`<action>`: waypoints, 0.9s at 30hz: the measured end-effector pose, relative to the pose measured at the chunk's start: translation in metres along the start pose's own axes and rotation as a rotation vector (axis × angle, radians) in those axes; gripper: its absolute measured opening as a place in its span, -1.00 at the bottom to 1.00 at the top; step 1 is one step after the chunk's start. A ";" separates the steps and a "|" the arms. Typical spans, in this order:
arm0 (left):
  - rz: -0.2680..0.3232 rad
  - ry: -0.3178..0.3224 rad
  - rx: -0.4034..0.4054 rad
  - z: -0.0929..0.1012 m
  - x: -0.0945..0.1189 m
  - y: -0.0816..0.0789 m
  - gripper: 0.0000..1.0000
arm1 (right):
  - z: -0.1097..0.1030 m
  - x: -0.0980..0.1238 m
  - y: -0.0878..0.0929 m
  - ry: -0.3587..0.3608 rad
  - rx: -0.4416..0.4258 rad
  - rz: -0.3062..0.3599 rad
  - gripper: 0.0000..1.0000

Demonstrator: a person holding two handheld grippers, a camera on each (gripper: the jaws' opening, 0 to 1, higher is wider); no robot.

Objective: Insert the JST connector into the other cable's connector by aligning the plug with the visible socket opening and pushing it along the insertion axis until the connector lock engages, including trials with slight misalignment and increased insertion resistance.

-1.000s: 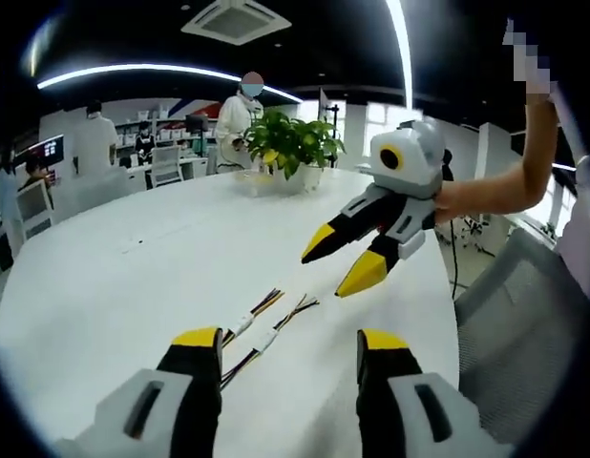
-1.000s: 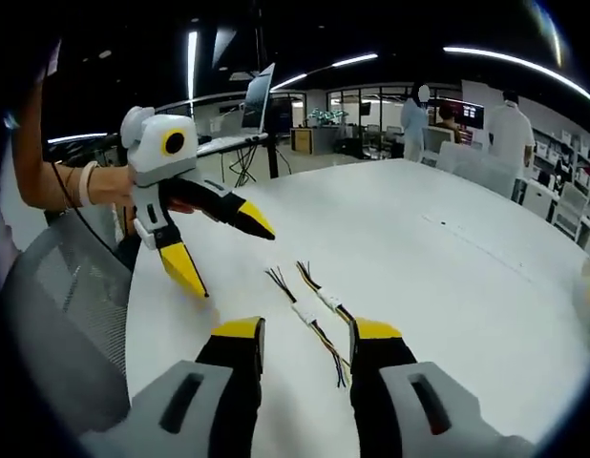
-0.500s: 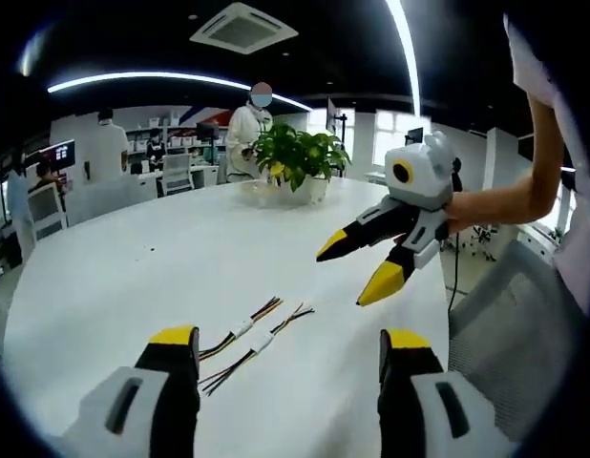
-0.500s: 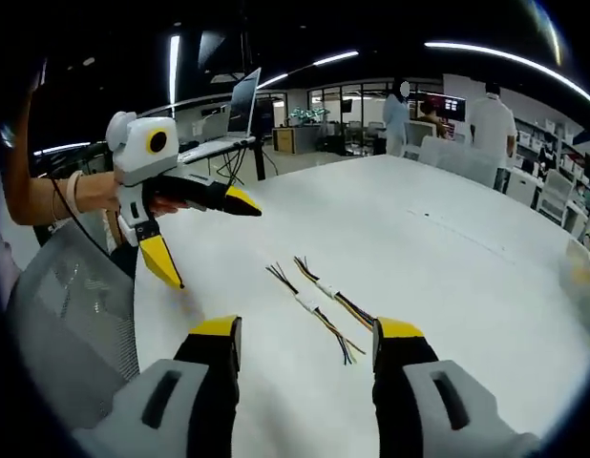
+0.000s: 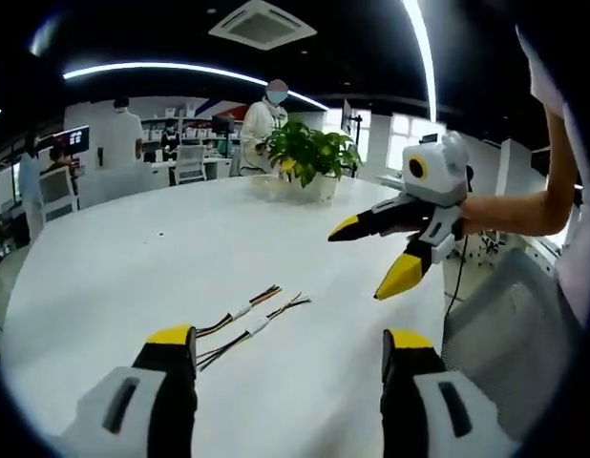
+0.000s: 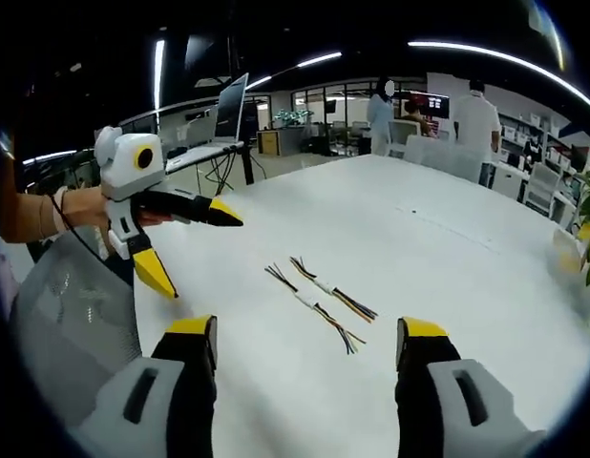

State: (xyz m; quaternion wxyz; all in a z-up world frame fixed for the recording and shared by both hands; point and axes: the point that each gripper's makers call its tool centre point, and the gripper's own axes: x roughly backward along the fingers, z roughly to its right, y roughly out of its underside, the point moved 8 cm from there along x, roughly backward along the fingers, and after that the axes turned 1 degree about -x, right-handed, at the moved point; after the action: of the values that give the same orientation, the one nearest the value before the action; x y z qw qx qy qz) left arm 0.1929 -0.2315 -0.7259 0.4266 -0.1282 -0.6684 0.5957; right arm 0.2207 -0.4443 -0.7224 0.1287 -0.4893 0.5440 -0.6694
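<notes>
Open-plan office space surrounds a broad white round bench (image 5: 133,258), where two short multicoloured wire cables with small white JST connectors (image 5: 249,319) lie side by side, untouched. Neither is picked up yet, so the task sits at its start: each cable must first be gripped near its connector. Both the left gripper (image 5: 287,355) and right gripper (image 6: 309,342) hover with yellow-tipped black fingers (image 6: 192,329) spread wide and empty; the cables (image 6: 318,301) lie ahead of and between them, apart from every tip.
</notes>
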 end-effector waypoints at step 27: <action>-0.043 -0.008 0.046 0.015 0.002 0.005 0.97 | -0.021 0.016 0.004 0.000 -0.082 -0.012 0.99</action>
State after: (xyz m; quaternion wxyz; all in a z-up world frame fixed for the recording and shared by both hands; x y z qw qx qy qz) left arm 0.1795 -0.2393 -0.7286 0.4396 -0.1017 -0.6588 0.6020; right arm 0.1944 -0.4444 -0.7156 0.1043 -0.4974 0.5679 -0.6475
